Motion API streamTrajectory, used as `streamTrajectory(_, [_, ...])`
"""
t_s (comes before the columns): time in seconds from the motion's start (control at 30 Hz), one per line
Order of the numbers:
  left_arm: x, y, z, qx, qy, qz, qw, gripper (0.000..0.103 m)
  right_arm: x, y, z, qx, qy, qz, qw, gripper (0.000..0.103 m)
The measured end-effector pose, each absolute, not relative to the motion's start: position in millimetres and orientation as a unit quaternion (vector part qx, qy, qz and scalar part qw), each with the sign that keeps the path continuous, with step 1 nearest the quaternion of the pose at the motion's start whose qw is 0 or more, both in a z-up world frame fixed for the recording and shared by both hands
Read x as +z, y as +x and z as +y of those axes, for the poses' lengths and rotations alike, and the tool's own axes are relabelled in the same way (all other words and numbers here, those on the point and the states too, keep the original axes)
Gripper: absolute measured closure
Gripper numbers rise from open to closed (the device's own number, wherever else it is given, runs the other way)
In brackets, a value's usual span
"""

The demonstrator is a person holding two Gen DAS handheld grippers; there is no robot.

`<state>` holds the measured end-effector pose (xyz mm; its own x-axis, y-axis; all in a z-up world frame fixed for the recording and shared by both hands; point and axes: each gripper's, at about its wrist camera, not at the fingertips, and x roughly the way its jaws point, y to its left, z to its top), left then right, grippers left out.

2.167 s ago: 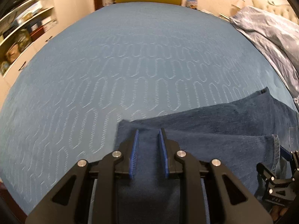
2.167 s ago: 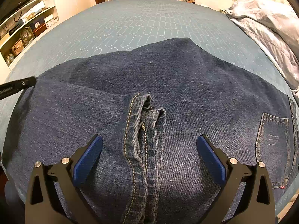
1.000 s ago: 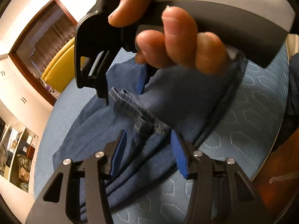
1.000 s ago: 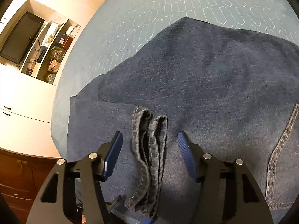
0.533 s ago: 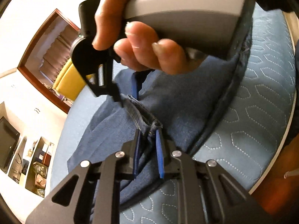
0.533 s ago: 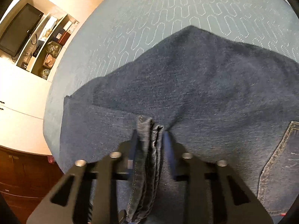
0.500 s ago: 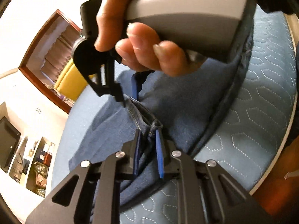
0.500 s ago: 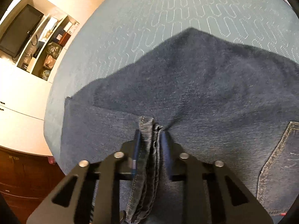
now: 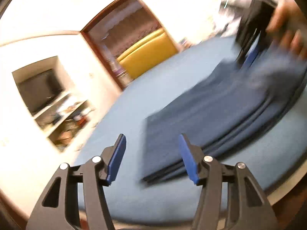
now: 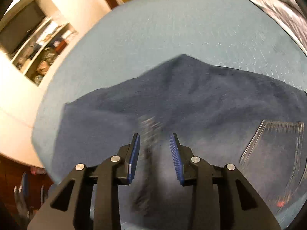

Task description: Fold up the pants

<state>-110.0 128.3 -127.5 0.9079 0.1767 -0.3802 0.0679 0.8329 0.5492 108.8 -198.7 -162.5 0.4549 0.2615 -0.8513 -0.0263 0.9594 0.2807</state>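
Dark blue jeans (image 9: 220, 115) lie folded in flat layers on the light blue bed cover (image 9: 153, 201). My left gripper (image 9: 151, 157) is open and empty, pulled back from the near folded corner. My right gripper (image 10: 154, 153) is open, its jaws straddling a blurred bunched hem (image 10: 149, 130) of the jeans (image 10: 191, 99) without pinching it. A back pocket (image 10: 272, 153) shows at the right. In the left wrist view the right gripper (image 9: 249, 55) and the hand holding it are blurred at the far end of the jeans.
A yellow chair (image 9: 147, 53) stands beyond the bed by a brown doorway. Shelves with a black TV (image 9: 40, 90) line the wall to the left. A grey patterned duvet (image 10: 278, 3) lies at the bed's far right. The bed's edge runs close to both grippers.
Both grippers have let go of the hem and opened. My left gripper has drawn back and swung left, off the jeans. The right jaws have parted around the hem.
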Motion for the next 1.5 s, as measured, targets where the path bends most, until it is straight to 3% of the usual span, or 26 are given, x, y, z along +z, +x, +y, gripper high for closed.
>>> streamTrajectory(0.2, [-160,-101,142,0.036,0.37,0.225,0.901,0.046,-188,78,-116,0.109,0.018,0.513,0.851,0.07])
streamTrajectory(0.33, [-179,-105,134,-0.001,0.418,0.236,0.877,0.046,-212,76,-110,0.095,-0.01,0.525,0.846,0.077])
streamTrajectory(0.67, [-200,-87,141,0.013,0.455,0.251,0.855,0.047,-214,81,-101,0.101,-0.013,0.529,0.842,0.077])
streamTrajectory(0.8, [-196,-74,175,0.051,0.42,0.289,0.859,0.043,-217,78,-102,0.106,-0.013,0.529,0.842,0.077])
streamTrajectory(1.07, [-191,-93,164,0.028,0.445,0.252,0.859,0.043,-216,73,-110,0.11,-0.013,0.529,0.842,0.077])
streamTrajectory(1.17, [-178,-92,187,0.034,0.392,0.284,0.874,0.043,-203,72,-115,0.088,-0.016,0.522,0.848,0.078])
streamTrajectory(1.23, [-147,-87,203,0.006,0.284,0.299,0.911,0.044,-190,70,-121,0.079,-0.027,0.486,0.87,0.078])
streamTrajectory(1.33, [-121,-56,217,-0.059,0.134,0.316,0.937,0.055,-191,83,-134,0.059,-0.016,0.474,0.878,0.078])
streamTrajectory(1.47, [-155,-11,220,-0.109,0.107,0.398,0.905,0.061,-217,93,-151,0.049,-0.011,0.502,0.863,0.077])
streamTrajectory(1.5, [-162,-6,231,-0.105,0.09,0.409,0.902,0.056,-217,93,-152,0.056,-0.011,0.501,0.864,0.077])
